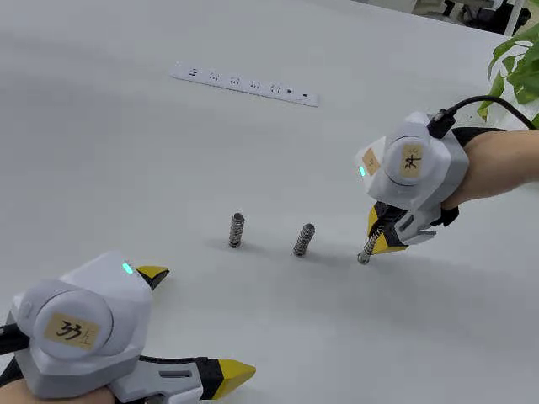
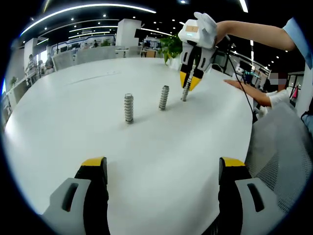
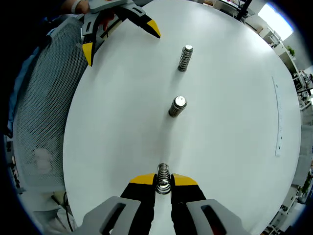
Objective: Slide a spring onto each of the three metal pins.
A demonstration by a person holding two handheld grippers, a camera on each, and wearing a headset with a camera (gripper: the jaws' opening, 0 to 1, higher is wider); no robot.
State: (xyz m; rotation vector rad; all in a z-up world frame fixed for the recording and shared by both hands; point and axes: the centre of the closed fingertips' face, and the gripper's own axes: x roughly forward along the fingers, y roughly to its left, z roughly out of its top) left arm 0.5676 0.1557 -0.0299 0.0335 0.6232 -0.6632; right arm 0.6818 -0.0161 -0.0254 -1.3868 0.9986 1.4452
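Two springs stand upright over pins on the white table (image 1: 126,168): the left spring (image 1: 237,229) (image 2: 128,107) (image 3: 185,58) and the middle spring (image 1: 304,240) (image 2: 164,97) (image 3: 178,106). My right gripper (image 1: 381,236) (image 3: 163,182) (image 2: 189,81) is shut on a third spring (image 1: 369,247) (image 3: 163,177) (image 2: 186,91), which tilts with its lower end on the table, to the right of the other two. Whether a pin is inside it is hidden. My left gripper (image 1: 194,321) (image 2: 161,166) (image 3: 120,36) hovers open near the front edge, holding nothing.
A white power strip (image 1: 246,84) (image 3: 279,117) lies far back on the table. A green plant (image 1: 518,67) stands at the right edge. Another person's hand (image 2: 244,88) rests on the table's far side. A mesh chair (image 2: 283,147) is beside the table.
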